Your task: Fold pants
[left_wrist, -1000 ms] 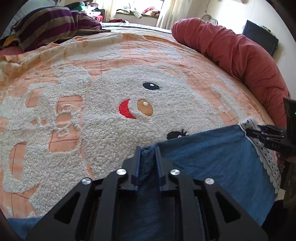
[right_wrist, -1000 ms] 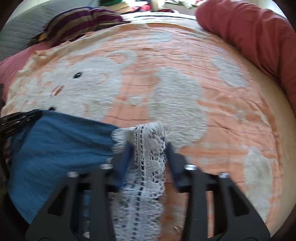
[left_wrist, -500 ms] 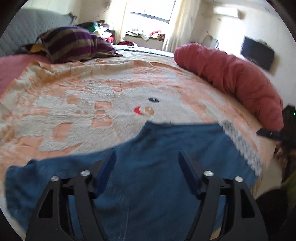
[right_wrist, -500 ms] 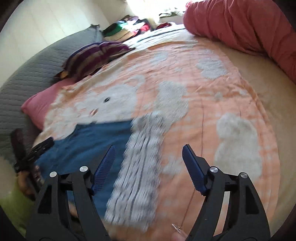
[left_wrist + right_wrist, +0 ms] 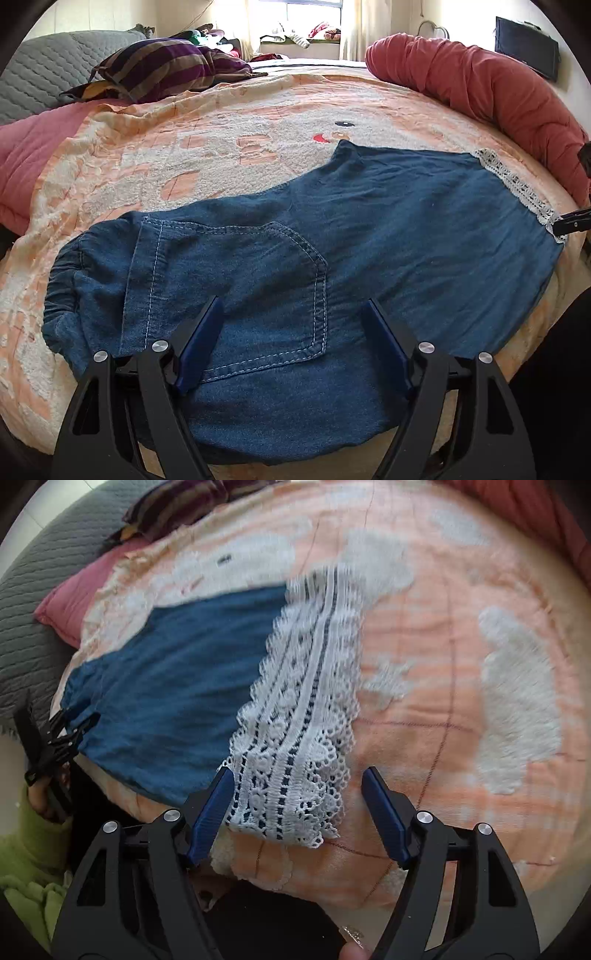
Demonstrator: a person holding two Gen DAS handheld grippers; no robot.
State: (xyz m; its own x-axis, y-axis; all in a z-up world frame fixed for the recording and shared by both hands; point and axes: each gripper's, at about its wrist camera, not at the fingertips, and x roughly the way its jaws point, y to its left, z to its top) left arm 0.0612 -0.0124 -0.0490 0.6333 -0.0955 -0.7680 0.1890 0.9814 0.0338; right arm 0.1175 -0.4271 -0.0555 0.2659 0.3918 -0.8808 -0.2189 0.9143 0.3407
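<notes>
Blue denim pants (image 5: 369, 229) lie flat across the near edge of the bed, folded leg on leg. The elastic waistband (image 5: 62, 295) is at the left, a back pocket (image 5: 258, 295) faces up and the white lace hem (image 5: 517, 188) is at the right. My left gripper (image 5: 291, 303) hovers open over the pocket and touches nothing. In the right wrist view the lace hem (image 5: 295, 720) lies under my right gripper (image 5: 298, 771). Its jaws are wide apart and closing a little, with the lace's near end between them but no pad pressing on it.
An orange blanket with a white bear (image 5: 221, 129) covers the bed. A long red bolster (image 5: 480, 85) runs along the right side, and a striped pillow (image 5: 166, 70) and a grey quilted cushion (image 5: 44, 74) lie at the back left. A green sleeve (image 5: 22, 849) shows by the bed's near edge.
Both grippers have let go of the pants and opened wide. They drew back toward the near edge of the bed, and the pants now lie spread flat.
</notes>
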